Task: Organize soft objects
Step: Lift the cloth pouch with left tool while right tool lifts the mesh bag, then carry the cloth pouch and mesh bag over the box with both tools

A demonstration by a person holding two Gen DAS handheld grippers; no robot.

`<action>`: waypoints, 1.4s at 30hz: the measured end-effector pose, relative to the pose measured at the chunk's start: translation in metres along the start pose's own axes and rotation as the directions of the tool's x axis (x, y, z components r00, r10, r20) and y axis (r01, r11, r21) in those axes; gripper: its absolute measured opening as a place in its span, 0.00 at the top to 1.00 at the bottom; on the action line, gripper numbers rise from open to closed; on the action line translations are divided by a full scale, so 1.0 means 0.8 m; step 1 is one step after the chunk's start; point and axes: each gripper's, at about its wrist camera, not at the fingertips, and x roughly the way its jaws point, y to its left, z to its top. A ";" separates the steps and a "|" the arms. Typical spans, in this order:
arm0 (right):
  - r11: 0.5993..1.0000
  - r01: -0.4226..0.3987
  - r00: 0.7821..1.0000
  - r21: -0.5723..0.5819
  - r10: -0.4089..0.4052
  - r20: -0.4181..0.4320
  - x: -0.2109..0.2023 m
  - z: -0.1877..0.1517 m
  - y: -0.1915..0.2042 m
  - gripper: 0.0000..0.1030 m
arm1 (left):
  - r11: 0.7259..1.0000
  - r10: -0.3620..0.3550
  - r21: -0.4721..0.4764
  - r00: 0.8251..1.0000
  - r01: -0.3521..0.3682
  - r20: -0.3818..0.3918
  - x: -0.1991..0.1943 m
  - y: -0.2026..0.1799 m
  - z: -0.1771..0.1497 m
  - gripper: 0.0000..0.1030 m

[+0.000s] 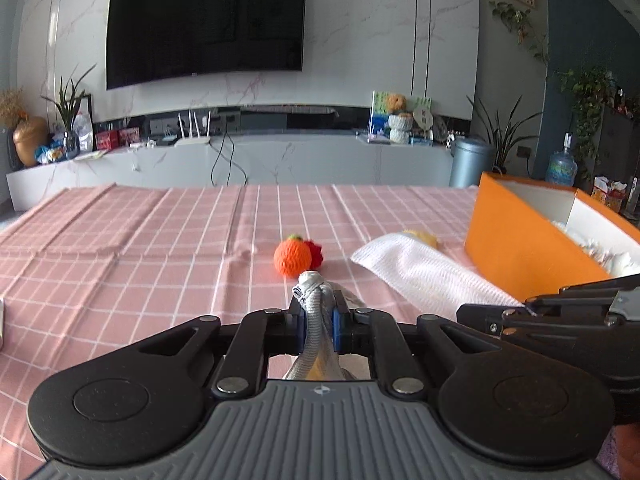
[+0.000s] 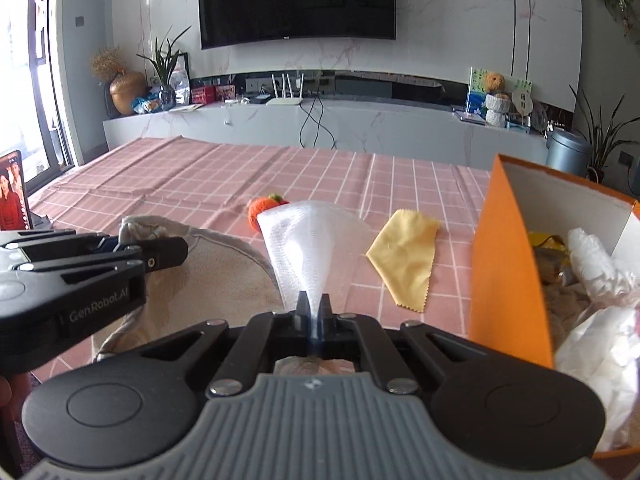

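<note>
My left gripper (image 1: pixel 316 306) is shut on the grey hem of a beige cloth (image 2: pixel 216 276), which hangs from it onto the pink checked tablecloth (image 1: pixel 160 240). My right gripper (image 2: pixel 314 314) is shut on a corner of a white mesh cloth (image 2: pixel 308 244) that fans out ahead of it. In the right wrist view the left gripper (image 2: pixel 172 252) sits close by on the left. An orange knitted ball (image 1: pixel 292 258) with a red piece behind it lies mid-table. A yellow cloth (image 2: pixel 404 256) lies flat beside the orange box (image 2: pixel 508 272).
The open orange box on the right holds white crumpled cloths (image 2: pixel 592 264) and other soft items. A phone (image 2: pixel 12 190) stands at the table's left edge. Beyond the table are a low cabinet (image 1: pixel 280 156) and a wall-mounted TV (image 1: pixel 204 24).
</note>
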 end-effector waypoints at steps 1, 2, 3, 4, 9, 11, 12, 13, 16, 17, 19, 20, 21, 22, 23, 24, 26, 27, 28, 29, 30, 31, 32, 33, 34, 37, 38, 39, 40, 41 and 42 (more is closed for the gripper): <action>1.000 0.001 1.000 0.000 -0.001 0.012 -0.006 0.002 -0.001 1.00 | 1.000 -0.001 0.005 1.000 0.001 0.014 -0.006 -0.003 0.004 0.87; 1.000 0.000 1.000 0.000 0.000 0.023 -0.013 0.004 -0.003 1.00 | 1.000 -0.001 0.011 1.000 0.000 0.029 -0.011 -0.006 0.008 0.87; 1.000 -0.001 0.999 0.001 0.001 0.034 -0.019 0.006 -0.004 1.00 | 1.000 -0.001 0.018 0.999 0.000 0.045 -0.017 -0.008 0.012 0.87; 1.000 -0.001 0.999 0.004 0.001 0.046 -0.027 0.007 -0.006 1.00 | 1.000 0.000 0.022 0.998 -0.001 0.059 -0.022 -0.011 0.015 0.87; 1.000 0.000 0.995 0.025 -0.003 0.098 -0.061 0.015 -0.019 1.00 | 0.999 -0.014 0.044 0.992 0.009 0.127 -0.043 -0.022 0.036 0.87; 1.000 0.008 0.993 0.031 -0.011 0.119 -0.075 0.017 -0.026 1.00 | 0.999 -0.022 0.051 0.989 0.014 0.149 -0.048 -0.028 0.044 0.87; 0.999 0.011 0.992 0.036 -0.015 0.128 -0.082 0.018 -0.031 1.00 | 0.998 -0.026 0.055 0.987 0.018 0.158 -0.050 -0.031 0.048 0.87; 0.999 0.011 0.991 0.044 -0.017 0.134 -0.089 0.020 -0.037 1.00 | 0.998 -0.033 0.058 0.985 0.024 0.168 -0.052 -0.034 0.052 0.87; 0.997 0.015 0.989 0.073 -0.026 0.147 -0.107 0.024 -0.058 1.00 | 0.996 -0.061 0.072 0.978 0.048 0.199 -0.058 -0.047 0.065 0.87; 0.997 0.020 0.988 0.081 -0.032 0.151 -0.113 0.027 -0.065 1.00 | 0.995 -0.071 0.081 0.975 0.055 0.210 -0.060 -0.052 0.069 0.87; 0.995 0.033 0.986 0.097 -0.048 0.160 -0.127 0.032 -0.082 1.00 | 0.992 -0.093 0.099 0.968 0.071 0.233 -0.061 -0.062 0.080 0.87; 0.994 0.039 0.985 0.104 -0.056 0.162 -0.134 0.035 -0.091 1.00 | 0.991 -0.105 0.108 0.964 0.081 0.244 -0.062 -0.067 0.085 0.87; 0.992 0.047 0.984 0.114 -0.065 0.165 -0.141 0.037 -0.102 1.00 | 0.989 -0.119 0.116 0.960 0.092 0.253 -0.062 -0.073 0.090 0.87; 0.991 0.055 0.984 0.123 -0.075 0.165 -0.148 0.039 -0.112 1.00 | 0.987 -0.133 0.123 0.956 0.104 0.261 -0.061 -0.079 0.096 0.87; 0.989 0.066 0.983 0.131 -0.087 0.162 -0.155 0.042 -0.123 1.00 | 0.984 -0.149 0.131 0.952 0.117 0.269 -0.060 -0.085 0.101 0.87; 0.987 0.082 0.982 0.141 -0.104 0.160 -0.162 0.043 -0.134 1.00 | 0.982 -0.163 0.138 0.948 0.130 0.274 -0.058 -0.092 0.107 0.87; 0.981 0.115 0.979 0.157 -0.139 0.150 -0.173 0.044 -0.157 1.00 | 0.974 -0.201 0.155 0.938 0.162 0.283 -0.054 -0.109 0.117 0.87; 0.978 0.129 0.979 0.162 -0.152 0.136 -0.176 0.045 -0.168 1.00 | 0.970 -0.221 0.166 0.933 0.179 0.285 -0.051 -0.118 0.121 0.87; 0.975 0.142 0.979 0.170 -0.163 0.118 -0.178 0.045 -0.180 1.00 | 0.964 -0.242 0.175 0.928 0.198 0.284 -0.047 -0.127 0.124 0.87; 0.972 0.152 0.981 0.179 -0.171 0.096 -0.178 0.045 -0.192 1.00 | 0.958 -0.264 0.184 0.923 0.219 0.280 -0.043 -0.137 0.126 0.87; 0.969 0.161 0.982 0.189 -0.177 0.068 -0.177 0.044 -0.204 1.00 | 0.952 -0.283 0.194 0.919 0.236 0.274 -0.038 -0.146 0.128 0.87; 0.964 0.171 0.982 0.203 -0.183 0.040 -0.176 0.042 -0.216 1.00 | 0.946 -0.302 0.205 0.915 0.252 0.267 -0.034 -0.157 0.129 0.87; 0.960 0.178 0.983 0.215 -0.185 0.011 -0.174 0.040 -0.227 1.00 | 0.940 -0.318 0.215 0.912 0.266 0.259 -0.029 -0.167 0.130 0.87; 0.958 0.184 0.983 0.222 -0.183 -0.021 -0.170 0.039 -0.235 1.00 | 0.933 -0.335 0.225 0.909 0.283 0.247 -0.023 -0.179 0.131 0.87; 0.954 0.193 0.981 0.228 -0.187 -0.050 -0.166 0.037 -0.244 1.00 | 0.926 -0.352 0.228 0.906 0.301 0.234 -0.018 -0.188 0.131 0.87; 0.954 0.214 0.974 0.211 -0.190 -0.125 -0.154 0.030 -0.259 1.00 | 0.911 -0.386 0.233 0.904 0.341 0.186 -0.001 -0.214 0.129 0.87; 0.954 0.219 0.970 0.205 -0.190 -0.153 -0.149 0.028 -0.262 1.00 | 0.906 -0.397 0.226 0.903 0.357 0.165 0.004 -0.220 0.127 0.87; 0.955 0.219 0.967 0.200 -0.184 -0.178 -0.143 0.026 -0.266 1.00 | 0.902 -0.407 0.220 0.901 0.371 0.148 0.010 -0.225 0.126 0.87; 0.958 0.211 0.964 0.196 -0.171 -0.204 -0.136 0.025 -0.270 1.00 | 0.899 -0.413 0.219 0.901 0.380 0.131 0.016 -0.230 0.123 0.87; 0.960 0.203 0.961 0.194 -0.158 -0.228 -0.130 0.024 -0.272 1.00 | 0.897 -0.413 0.222 0.903 0.382 0.116 0.020 -0.236 0.120 0.87; 0.962 0.197 0.957 0.189 -0.147 -0.250 -0.124 0.023 -0.274 1.00 | 0.895 -0.414 0.226 0.905 0.385 0.101 0.025 -0.240 0.117 0.87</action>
